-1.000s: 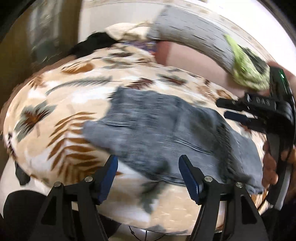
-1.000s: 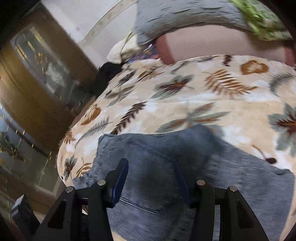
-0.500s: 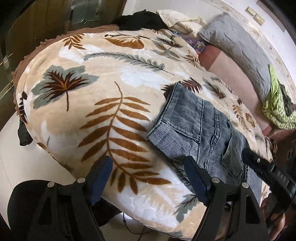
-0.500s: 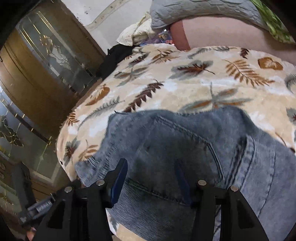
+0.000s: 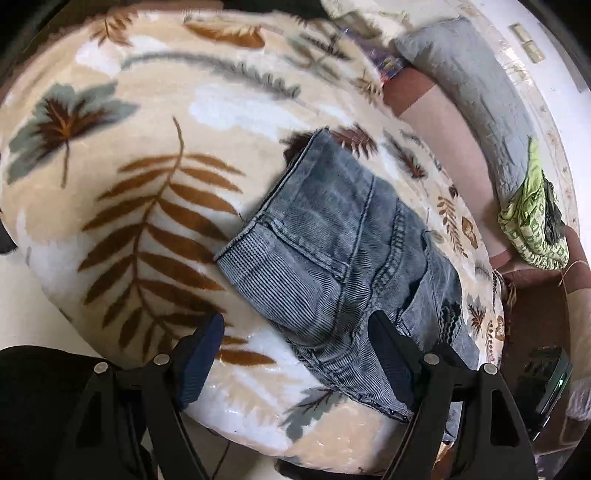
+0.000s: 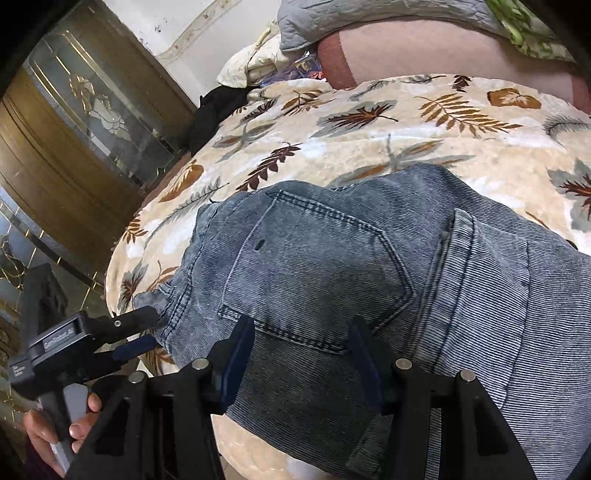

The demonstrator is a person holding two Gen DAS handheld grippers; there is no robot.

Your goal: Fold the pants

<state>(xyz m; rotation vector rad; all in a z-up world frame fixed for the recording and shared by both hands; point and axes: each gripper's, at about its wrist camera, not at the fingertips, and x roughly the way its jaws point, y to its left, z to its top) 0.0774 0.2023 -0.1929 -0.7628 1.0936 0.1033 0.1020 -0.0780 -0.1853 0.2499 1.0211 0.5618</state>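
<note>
Lying folded near the bed's front edge, ribbed blue-grey denim pants [image 5: 343,254] run diagonally across a plush leaf-print blanket [image 5: 147,206]; the left gripper [image 5: 295,354] gapes empty. Right view: right gripper [image 6: 299,350] likewise spread above the stitched back pocket [image 6: 314,273].

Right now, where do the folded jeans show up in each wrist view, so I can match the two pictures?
Left wrist view: the jeans lie right of centre on the leaf-print blanket, running down toward the right jaw.
Right wrist view: the jeans fill the lower centre and right, back pocket facing up, above both jaws.
Shared landmark: the grey pillow at the far side of the bed.
</note>
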